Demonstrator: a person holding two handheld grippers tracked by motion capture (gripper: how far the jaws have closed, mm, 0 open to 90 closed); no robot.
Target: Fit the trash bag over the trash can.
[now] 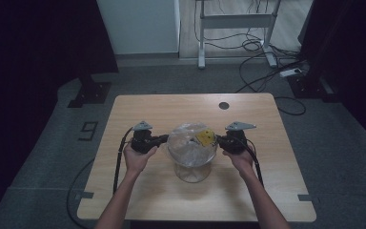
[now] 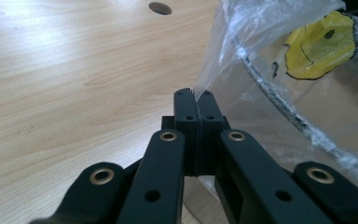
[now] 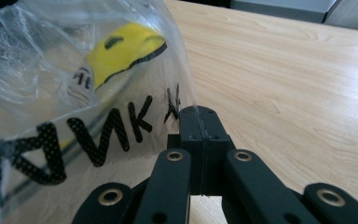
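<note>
A clear plastic bag point(image 1: 190, 143) with a yellow smiley face point(image 1: 205, 138) and black lettering is spread over the mouth of a clear round container point(image 1: 192, 169) in the middle of the wooden table point(image 1: 138, 107). My left gripper point(image 1: 165, 139) is shut on the bag's left edge point(image 2: 205, 84), its jaws pressed together on the film. At the opposite side my right gripper point(image 1: 218, 140) is shut on the bag's right edge point(image 3: 186, 100). The bag point(image 3: 51, 93) is stretched between the two. A hand holds each gripper.
A round cable hole point(image 1: 224, 105) sits near the table's far edge. Bare wood lies to either side of the container. Beyond the table are a desk frame point(image 1: 236, 21), floor cables and a power strip point(image 1: 290, 72).
</note>
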